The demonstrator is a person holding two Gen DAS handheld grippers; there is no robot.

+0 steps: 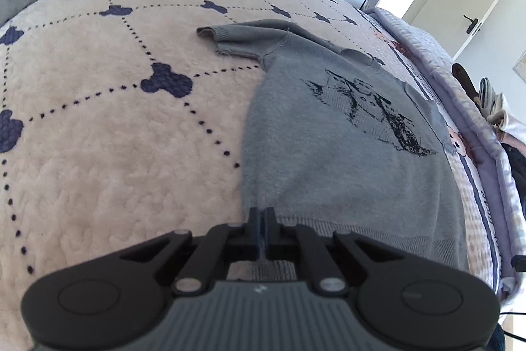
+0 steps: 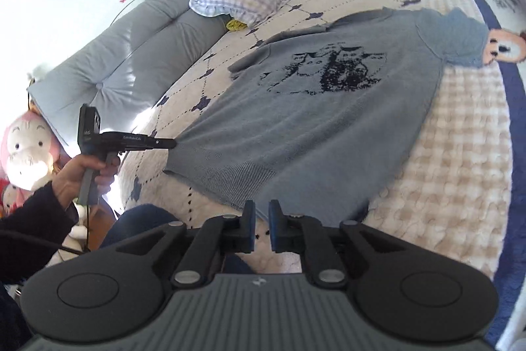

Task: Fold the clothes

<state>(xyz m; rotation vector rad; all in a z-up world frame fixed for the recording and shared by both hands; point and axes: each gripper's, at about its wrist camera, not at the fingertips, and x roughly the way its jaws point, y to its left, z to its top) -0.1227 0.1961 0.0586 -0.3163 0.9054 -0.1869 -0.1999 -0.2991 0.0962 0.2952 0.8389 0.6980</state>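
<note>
One sweater (image 1: 345,153) corner hidden inside left gripper (image 1: 262,213) jaws

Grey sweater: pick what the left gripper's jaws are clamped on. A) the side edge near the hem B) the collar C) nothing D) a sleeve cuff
A: the left gripper pinches the grey sweater at its side edge just above the ribbed hem.

Both wrist views over shared sweater (image 1: 345,153)
</note>
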